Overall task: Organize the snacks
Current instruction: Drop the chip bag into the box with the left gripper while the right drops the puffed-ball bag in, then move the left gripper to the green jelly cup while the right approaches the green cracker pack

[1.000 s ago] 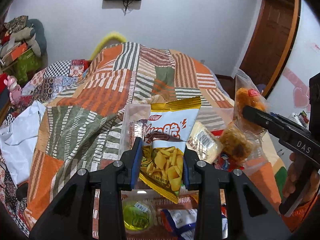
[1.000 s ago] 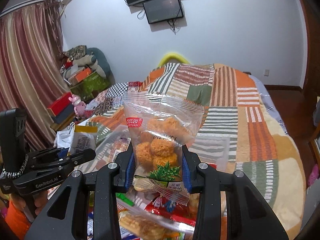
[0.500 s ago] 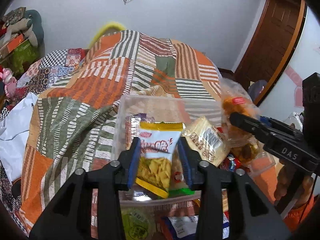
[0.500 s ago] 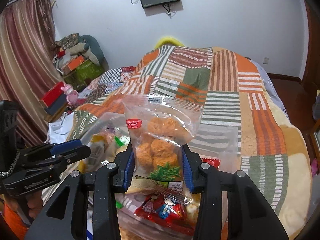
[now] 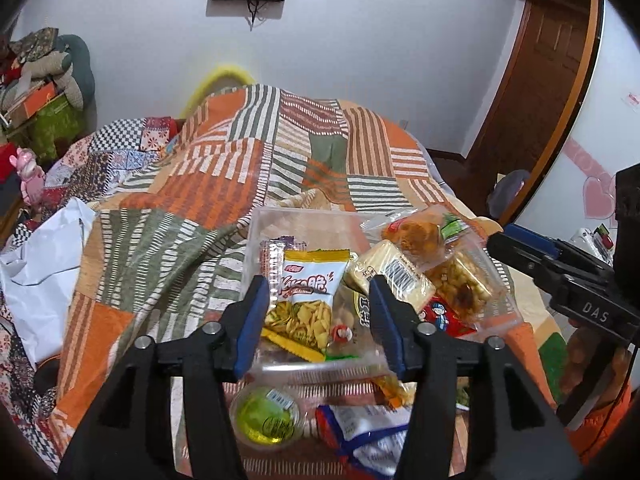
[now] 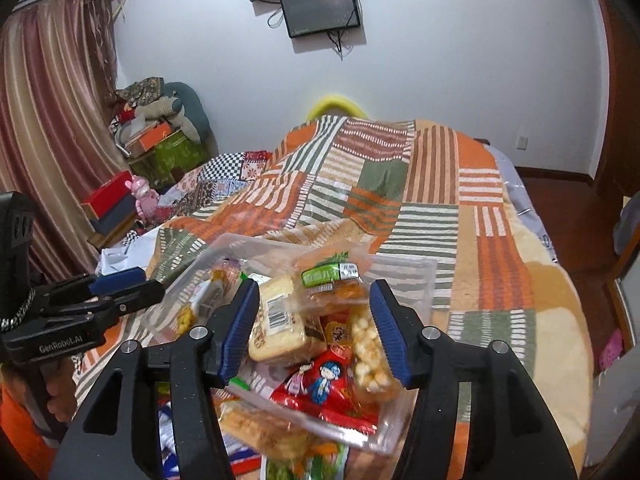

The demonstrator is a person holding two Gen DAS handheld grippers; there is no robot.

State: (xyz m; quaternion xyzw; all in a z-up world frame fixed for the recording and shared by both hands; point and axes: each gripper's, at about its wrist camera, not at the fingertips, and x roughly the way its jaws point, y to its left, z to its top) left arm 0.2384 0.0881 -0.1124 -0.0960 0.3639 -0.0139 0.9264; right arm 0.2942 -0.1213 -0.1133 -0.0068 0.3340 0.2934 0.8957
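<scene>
White letters "DAS" stand on the black body of the right gripper (image 5: 560,264) in the left wrist view — "GenRobot.AI" stands on the black body of the left gripper (image 6: 120,292) in the right wrist view. The pale rectangular cake packet (image 6: 276,320) carries a barcode label, digits illegible; the white-and-yellow chip packet (image 5: 308,292) bears red stylised characters, not readable.

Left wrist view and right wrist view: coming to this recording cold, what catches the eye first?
A clear plastic bin heaped with snack packs sits on the orange, green and white patchwork quilt, right ahead of both open tongs. In it, the yellow-and-white chip bag lies between the left tongs, and a red cartoon packet shows low between the right tongs. A green jelly cup lies outside the bin, nearest the left camera.
</scene>
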